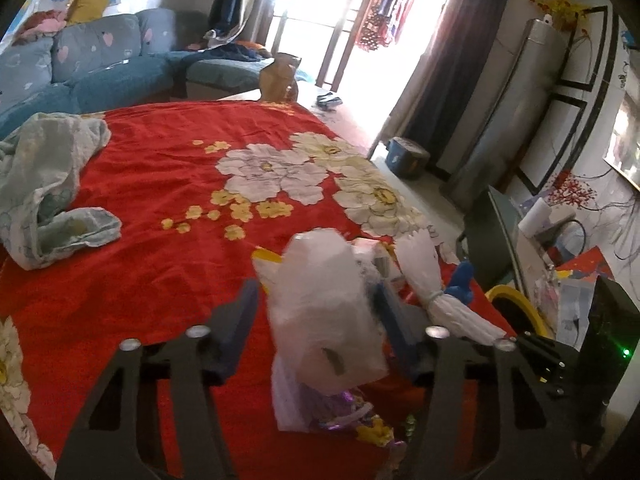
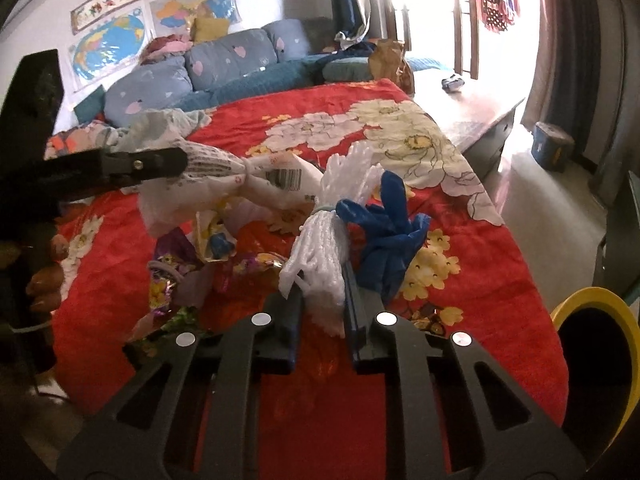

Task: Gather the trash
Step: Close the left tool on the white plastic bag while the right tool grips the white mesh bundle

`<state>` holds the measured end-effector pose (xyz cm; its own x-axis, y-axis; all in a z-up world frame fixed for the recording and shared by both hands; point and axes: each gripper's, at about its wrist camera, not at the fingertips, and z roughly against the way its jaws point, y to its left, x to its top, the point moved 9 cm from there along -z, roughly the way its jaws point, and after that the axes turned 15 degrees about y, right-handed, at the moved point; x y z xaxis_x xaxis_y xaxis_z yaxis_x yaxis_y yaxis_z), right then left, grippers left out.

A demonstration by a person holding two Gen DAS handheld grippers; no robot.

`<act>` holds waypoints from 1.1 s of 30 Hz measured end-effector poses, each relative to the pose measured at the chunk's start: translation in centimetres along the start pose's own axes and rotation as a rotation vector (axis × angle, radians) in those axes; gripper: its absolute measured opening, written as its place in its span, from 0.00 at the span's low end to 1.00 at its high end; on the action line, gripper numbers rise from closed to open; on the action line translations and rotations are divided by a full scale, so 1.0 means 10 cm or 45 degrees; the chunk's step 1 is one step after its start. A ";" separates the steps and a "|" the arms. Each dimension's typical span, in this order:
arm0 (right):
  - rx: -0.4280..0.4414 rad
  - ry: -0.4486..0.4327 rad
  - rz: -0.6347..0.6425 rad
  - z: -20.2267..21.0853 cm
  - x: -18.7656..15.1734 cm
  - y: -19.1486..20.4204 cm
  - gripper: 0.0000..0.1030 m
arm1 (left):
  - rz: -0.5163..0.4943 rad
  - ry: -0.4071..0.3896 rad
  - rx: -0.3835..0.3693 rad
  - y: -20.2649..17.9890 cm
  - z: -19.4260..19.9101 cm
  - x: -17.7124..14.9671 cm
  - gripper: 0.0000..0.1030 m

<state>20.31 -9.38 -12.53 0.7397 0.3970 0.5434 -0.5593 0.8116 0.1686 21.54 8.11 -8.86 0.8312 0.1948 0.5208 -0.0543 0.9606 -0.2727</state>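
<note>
the only container in sight is a yellow-rimmed bin (image 2: 592,344) standing on the floor just off the right edge of the table; its inside is dark and i cannot tell what is in it. the table is covered by a red flowered cloth (image 1: 152,168).

the trash lies near that right edge. the right gripper (image 2: 322,300) has its jaws drawn narrow and pressed onto a white foam net sleeve (image 2: 320,256), tied round with a band, and a blue glove (image 2: 384,228) lies touching it on the bin side. the left gripper (image 1: 316,300) stands half closed around a white plastic bag (image 1: 324,304); the far finger touches the bag, but whether the near one does i cannot tell. in the right wrist view that bag shows printed text and a barcode. under and beside it lie shiny purple and yellow wrappers (image 2: 176,276), piled against each other.

a crumpled pale blue cloth (image 1: 48,192) sits at the left edge, well apart from the trash. a brown paper bag (image 1: 280,76) stands at the far end of the table. beyond are a blue sofa (image 1: 100,64) and a blue tub (image 1: 408,156) on the floor.
</note>
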 end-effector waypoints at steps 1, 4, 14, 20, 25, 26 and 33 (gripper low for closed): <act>0.006 -0.006 0.005 0.02 0.00 0.01 0.11 | -0.004 -0.001 -0.005 -0.02 0.00 0.00 0.45; 0.016 -0.031 0.019 0.09 0.03 0.04 0.11 | -0.029 0.004 -0.036 -0.09 0.00 -0.02 0.38; 0.086 -0.119 0.069 0.42 0.08 0.25 0.11 | -0.042 -0.132 -0.068 -0.06 0.40 0.07 0.28; 0.124 -0.175 0.086 0.62 0.09 0.34 0.11 | -0.050 -0.223 -0.091 -0.06 0.73 0.15 0.27; 0.096 -0.238 0.047 0.79 0.11 0.24 0.11 | -0.072 -0.268 -0.134 -0.16 0.95 0.19 0.27; 0.089 -0.246 0.035 0.83 0.11 0.20 0.11 | -0.084 -0.272 -0.139 -0.20 0.97 0.19 0.27; 0.009 -0.279 -0.058 1.02 0.03 -0.16 0.11 | -0.175 -0.276 -0.185 -0.58 1.05 0.14 0.27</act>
<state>17.59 -14.92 -4.22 0.6657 0.2569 0.7006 -0.5306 0.8231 0.2023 17.26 4.86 1.95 0.6868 0.1178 0.7172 0.1431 0.9455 -0.2924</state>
